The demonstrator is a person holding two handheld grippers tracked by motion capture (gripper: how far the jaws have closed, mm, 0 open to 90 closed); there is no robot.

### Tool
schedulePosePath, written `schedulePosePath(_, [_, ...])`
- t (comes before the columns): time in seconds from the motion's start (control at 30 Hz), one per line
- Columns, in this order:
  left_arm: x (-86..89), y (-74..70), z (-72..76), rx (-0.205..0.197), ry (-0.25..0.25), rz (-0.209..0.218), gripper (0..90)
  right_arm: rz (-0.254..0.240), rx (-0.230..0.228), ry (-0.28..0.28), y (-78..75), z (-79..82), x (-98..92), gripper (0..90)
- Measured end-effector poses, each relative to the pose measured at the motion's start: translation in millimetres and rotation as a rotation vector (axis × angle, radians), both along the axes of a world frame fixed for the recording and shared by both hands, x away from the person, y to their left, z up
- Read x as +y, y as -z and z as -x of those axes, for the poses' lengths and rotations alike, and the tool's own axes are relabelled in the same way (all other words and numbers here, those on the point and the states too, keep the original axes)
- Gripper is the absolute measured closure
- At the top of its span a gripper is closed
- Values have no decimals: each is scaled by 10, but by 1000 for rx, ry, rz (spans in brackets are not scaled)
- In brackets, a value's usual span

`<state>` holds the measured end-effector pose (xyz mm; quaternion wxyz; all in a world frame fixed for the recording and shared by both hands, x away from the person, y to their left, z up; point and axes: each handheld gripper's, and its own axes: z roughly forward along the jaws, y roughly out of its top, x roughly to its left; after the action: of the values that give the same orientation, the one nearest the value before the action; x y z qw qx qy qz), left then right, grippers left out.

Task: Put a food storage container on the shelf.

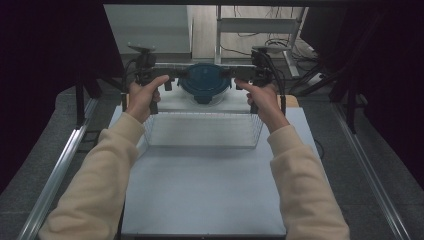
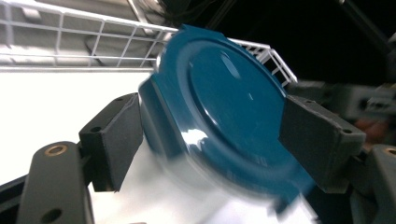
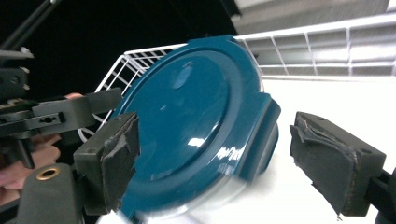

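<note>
Blue-lidded container is seen beyond the wire basket, directly between left gripper and right gripper; both sets of jaws stand released, flanking its lid tabs equally.

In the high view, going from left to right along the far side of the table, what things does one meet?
Left gripper → blue lidded container → right gripper. The white wire basket lies nearer, in front of all three, so it has no place in this order.
</note>
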<state>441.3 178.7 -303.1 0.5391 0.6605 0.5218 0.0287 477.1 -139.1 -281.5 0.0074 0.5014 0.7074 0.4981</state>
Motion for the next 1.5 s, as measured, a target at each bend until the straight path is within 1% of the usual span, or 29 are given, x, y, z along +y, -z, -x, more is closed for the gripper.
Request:
schedulePosePath(0.03, [9,-8,86,-22,4,-18,212,12,-34,-10,-25,74,-14,159])
schedulePosePath(0.1, [34,-8,260,-61,22,-46,212,32,-78,-34,-50,219,-56,161])
schedulePosePath(0.17, [62,3,438,-93,33,-80,215,49,-114,-62,-34,366,-110,170])
schedulePosePath(0.23, [92,30,633,-116,32,-102,223,86,-155,-77,9,525,-165,179])
schedulePosePath(0.3, [121,85,835,-132,46,-116,229,101,-189,-85,92,701,-233,194])
schedulePosePath(0.33, [137,126,934,-142,51,-125,234,104,-202,-95,148,788,-269,197])
schedulePosePath(0.4, [163,232,1116,-148,64,-134,238,117,-223,-107,268,953,-335,203])
schedulePosePath(0.5, [188,404,1332,-156,81,-155,241,155,-261,-125,432,1179,-414,209])
schedulePosePath(0.57, [188,514,1450,-161,85,-180,242,164,-278,-131,520,1316,-463,215])
schedulePosePath(0.67, [185,679,1609,-163,93,-199,248,160,-283,-143,636,1501,-533,220])
schedulePosePath(0.77, [168,847,1746,-161,91,-230,249,178,-288,-138,772,1665,-602,225])
schedulePosePath(0.83, [157,966,1821,-148,97,-240,249,206,-266,-128,893,1755,-640,226])
schedulePosePath(0.93, [140,1127,1900,-127,103,-262,249,237,-241,-132,1083,1877,-701,226])
schedulePosePath(1.1, [125,1377,1987,-77,122,-288,250,256,-192,-139,1387,2045,-766,226])
schedulePosePath(1.17, [118,1467,2005,-58,123,-295,253,274,-172,-149,1486,2092,-769,226])
schedulePosePath(1.27, [81,1580,2028,-33,132,-324,254,282,-146,-160,1606,2132,-771,226])
schedulePosePath(1.33, [69,1630,2030,-19,142,-331,254,286,-128,-166,1667,2136,-760,225])
schedulePosePath(1.4, [70,1655,2026,-15,139,-336,254,293,-123,-168,1701,2129,-747,226])
schedulePosePath(1.5, [76,1675,2013,-9,138,-340,254,300,-128,-171,1708,2125,-740,225])
